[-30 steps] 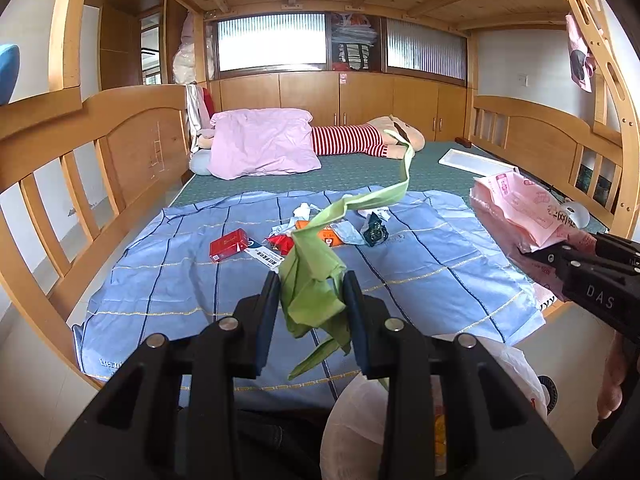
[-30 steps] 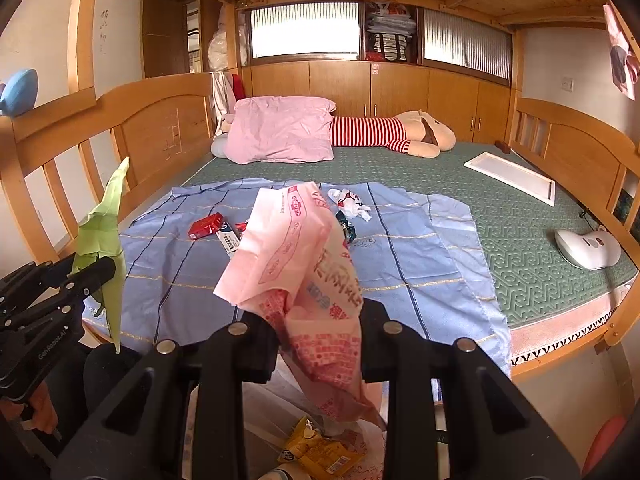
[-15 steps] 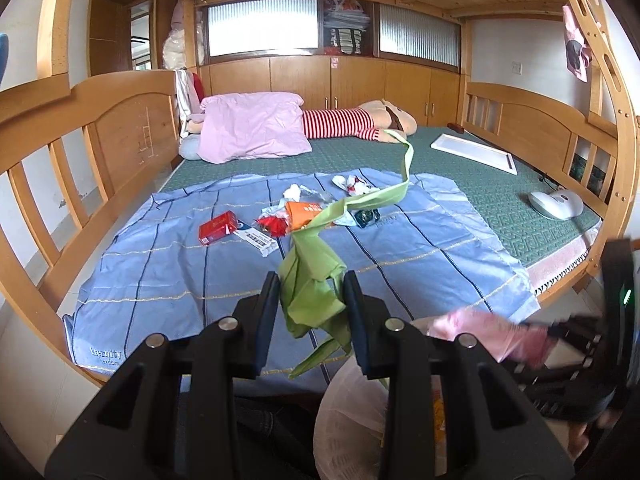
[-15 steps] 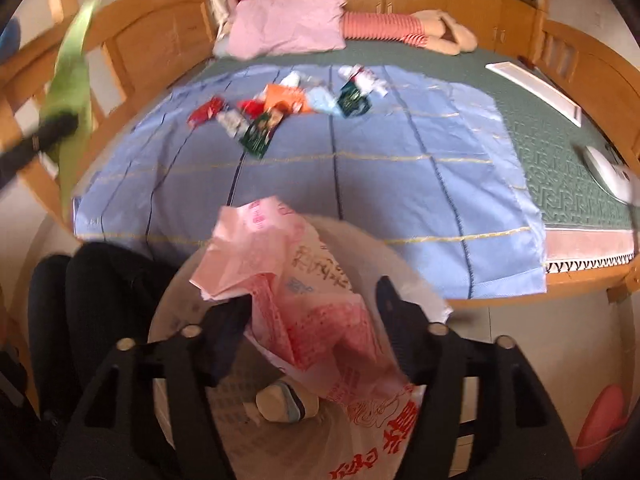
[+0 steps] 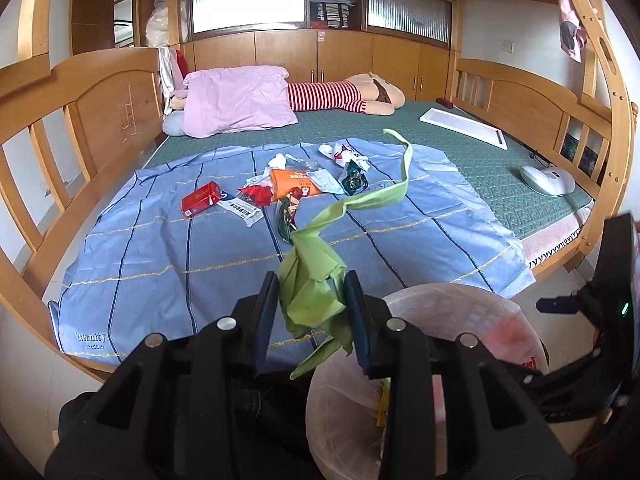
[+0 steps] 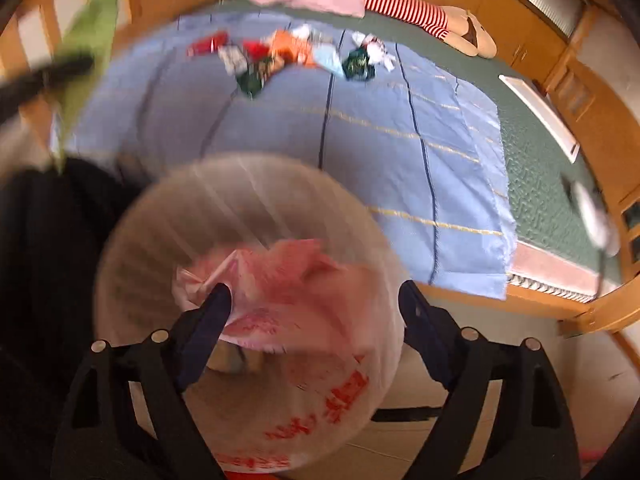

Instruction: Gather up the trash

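Observation:
My left gripper [image 5: 310, 300] is shut on a crumpled green plastic bag [image 5: 316, 280] whose long strip trails up over the bed. My right gripper [image 6: 316, 304] is open, jaws wide, right above a white bin lined with a plastic bag [image 6: 180, 216]; the bin also shows in the left wrist view [image 5: 448, 300]. A pink printed bag [image 6: 288, 280] hangs loose between the open fingers, inside the bin mouth; this view is blurred. Several wrappers lie on the blue sheet [image 5: 160, 248]: a red box [image 5: 201, 199], an orange packet [image 5: 294, 183], a dark green wrapper [image 5: 354, 178].
A wooden bed frame [image 5: 100, 92] surrounds the green mattress [image 5: 480, 152]. A pink pillow [image 5: 236, 100], a striped plush toy [image 5: 344, 94], a white board [image 5: 464, 127] and a white device [image 5: 548, 180] lie on it. My dark trousers [image 6: 44, 248] are left of the bin.
My right gripper swung down over the bin and opened, letting go of the pink bag, which now drops into the bin. My left gripper kept its hold on the green bag.

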Available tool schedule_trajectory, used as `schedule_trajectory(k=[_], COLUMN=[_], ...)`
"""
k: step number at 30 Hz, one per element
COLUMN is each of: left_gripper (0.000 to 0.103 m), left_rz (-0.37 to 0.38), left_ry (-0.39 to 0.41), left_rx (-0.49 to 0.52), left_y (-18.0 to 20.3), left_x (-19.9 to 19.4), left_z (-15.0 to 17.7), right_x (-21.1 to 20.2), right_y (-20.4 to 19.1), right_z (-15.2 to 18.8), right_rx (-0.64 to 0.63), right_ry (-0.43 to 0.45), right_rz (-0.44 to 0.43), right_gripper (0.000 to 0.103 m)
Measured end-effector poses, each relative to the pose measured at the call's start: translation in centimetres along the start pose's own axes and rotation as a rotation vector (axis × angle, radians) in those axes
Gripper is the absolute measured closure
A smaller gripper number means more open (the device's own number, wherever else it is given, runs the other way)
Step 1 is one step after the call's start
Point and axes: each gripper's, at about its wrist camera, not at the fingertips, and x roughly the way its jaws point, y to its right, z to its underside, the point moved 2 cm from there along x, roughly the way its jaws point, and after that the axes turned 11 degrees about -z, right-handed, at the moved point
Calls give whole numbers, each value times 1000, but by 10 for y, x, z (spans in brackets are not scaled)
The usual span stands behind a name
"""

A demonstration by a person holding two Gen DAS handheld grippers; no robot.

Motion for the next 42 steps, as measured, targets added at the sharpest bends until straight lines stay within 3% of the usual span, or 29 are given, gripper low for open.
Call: schedule_trajectory(k=[1, 5, 7, 9, 11, 12, 13, 15, 17, 18, 24, 29, 33, 37, 40, 42], left_gripper=[68, 68, 68, 67, 48, 26, 16, 15, 12, 8, 8, 8, 8, 8, 8, 8], left_rz=[-1, 14, 46, 129, 286, 358, 368, 325, 303, 293, 179, 34, -78, -119, -128, -132], left_ry=[-3, -37, -57, -105, -193, -234, -236, -213, -190, -181, -218, -195, -187, -206, -199, -205], left_rx=[0, 6, 29, 87, 180, 236, 265, 312, 288, 261, -31, -165, -244, -348, -399, -401], left_y=[0, 4, 9, 20, 43, 57, 64, 72, 66, 61, -5, -55, -95, -136, -152, -156], left_x=[1, 8, 11, 17, 23, 25, 24, 25, 27, 29, 63, 89, 115, 143, 149, 150], left_z=[1, 7, 11, 19, 35, 46, 51, 53, 47, 44, 24, 11, -2, -5, -1, 2], right_x=[2, -11, -27, -44, -58, -62, -65, -66, -66, -66, -34, 29, 98, 172, 217, 235], right_y=[1, 22, 29, 37, 49, 53, 57, 64, 71, 73, 82, 74, 39, 8, -5, -16], right_z=[4, 8, 3, -1, -3, -4, -5, -8, -14, -21, -81, -151, -211, -255, -278, -288], right_rx=[14, 182, 216, 246, 292, 309, 328, 352, 367, 377, 397, 396, 357, 341, 362, 322], right_ry=[-6, 59, 138, 223, 295, 310, 323, 329, 338, 347, 358, 284, 190, 96, 48, 27], right_rz=[-16, -244, -229, -178, -151, -151, -154, -154, -142, -140, -235, -310, -352, -346, -312, -263], right_gripper=[19, 19, 19, 19, 19, 19, 19, 18, 18, 18, 18, 18, 20, 41, 42, 66])
